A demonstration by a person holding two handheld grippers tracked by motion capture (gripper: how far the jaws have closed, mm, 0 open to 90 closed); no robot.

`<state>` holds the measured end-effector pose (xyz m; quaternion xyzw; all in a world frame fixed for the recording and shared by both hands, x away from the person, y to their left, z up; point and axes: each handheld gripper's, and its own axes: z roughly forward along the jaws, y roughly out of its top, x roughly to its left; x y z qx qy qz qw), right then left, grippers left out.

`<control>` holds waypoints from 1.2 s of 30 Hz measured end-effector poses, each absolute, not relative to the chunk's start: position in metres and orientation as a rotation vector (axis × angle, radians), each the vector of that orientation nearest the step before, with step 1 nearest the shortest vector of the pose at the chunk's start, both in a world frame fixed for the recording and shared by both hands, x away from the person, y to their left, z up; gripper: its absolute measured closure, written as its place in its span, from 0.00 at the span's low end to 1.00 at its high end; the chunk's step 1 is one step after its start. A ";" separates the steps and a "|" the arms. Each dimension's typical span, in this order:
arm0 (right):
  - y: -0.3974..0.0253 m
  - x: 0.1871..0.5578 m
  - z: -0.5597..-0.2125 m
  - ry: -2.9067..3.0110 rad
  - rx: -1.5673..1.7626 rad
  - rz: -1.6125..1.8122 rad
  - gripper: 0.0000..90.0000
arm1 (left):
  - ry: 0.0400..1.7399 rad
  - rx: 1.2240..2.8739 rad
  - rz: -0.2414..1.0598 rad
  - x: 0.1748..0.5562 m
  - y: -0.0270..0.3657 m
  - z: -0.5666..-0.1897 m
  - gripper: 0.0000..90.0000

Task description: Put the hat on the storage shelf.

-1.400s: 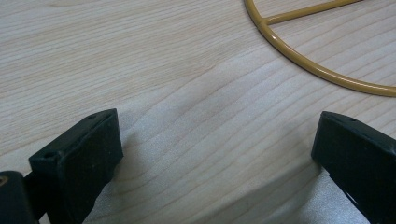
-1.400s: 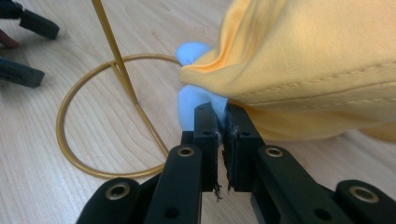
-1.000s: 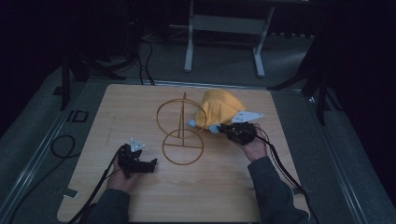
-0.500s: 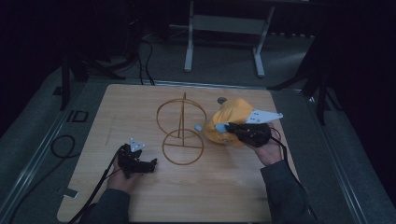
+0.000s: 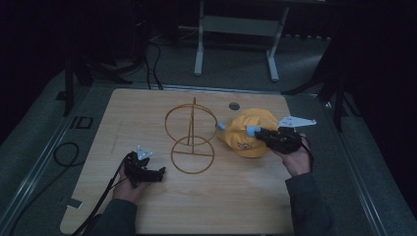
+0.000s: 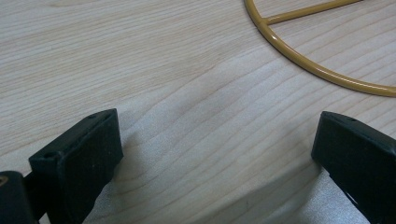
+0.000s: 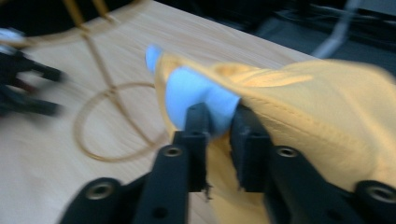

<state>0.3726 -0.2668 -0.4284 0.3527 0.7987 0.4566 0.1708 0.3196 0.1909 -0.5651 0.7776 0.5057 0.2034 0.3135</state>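
On the right half of the wooden table (image 5: 147, 118) lies a yellow cap (image 5: 248, 132), its crown resting on the board just beside a gold wire stand (image 5: 191, 137). The right gripper (image 5: 253, 132) reaches in from the right, held in the person's right hand (image 5: 295, 160), and its fingers (image 7: 196, 126) are clenched on the cap's edge where a light blue patch (image 7: 198, 100) sits against the yellow fabric. A second bit of light blue shows at the cap's far tip, toward the stand. The right gripper view is blurred, but the pinch on the fabric is plain.

The stand has a flat ring on the table, an upright post, and a second ring standing vertical behind it.

Near the front left of the table, the left gripper (image 5: 160, 172) rests low over the board in the person's left hand (image 5: 129, 184), well apart from the cap. Its fingers (image 6: 79, 163) are spread wide with bare wood between them, grasping nothing, and the flat ring's rim curves past just ahead of them. A small round hole (image 5: 234, 105) marks the table behind the cap.
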 end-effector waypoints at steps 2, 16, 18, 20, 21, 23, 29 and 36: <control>-0.273 0.370 -0.429 2.260 1.013 1.258 0.75 | 1.333 2.051 0.536 0.320 0.191 -0.565 0.02; -0.282 0.368 -0.414 2.272 0.954 1.108 0.69 | 1.335 2.050 0.534 0.320 0.191 -0.565 0.02; -0.280 0.371 -0.414 2.283 0.959 1.084 0.68 | 1.333 2.051 0.535 0.320 0.191 -0.565 0.02; -0.277 0.376 -0.414 2.299 0.947 1.043 0.68 | 1.333 2.052 0.535 0.320 0.191 -0.565 0.02; -0.276 0.378 -0.414 2.307 0.947 1.031 0.68 | 1.333 2.052 0.535 0.320 0.191 -0.565 0.02; -0.273 0.381 -0.414 2.321 0.940 1.007 0.68 | 1.333 2.052 0.535 0.320 0.191 -0.565 0.02; -0.261 0.392 -0.413 2.388 0.913 0.920 0.65 | 1.334 2.052 0.535 0.320 0.191 -0.565 0.02; -0.247 0.405 -0.414 2.459 0.900 0.806 0.64 | 1.334 2.052 0.535 0.320 0.191 -0.565 0.02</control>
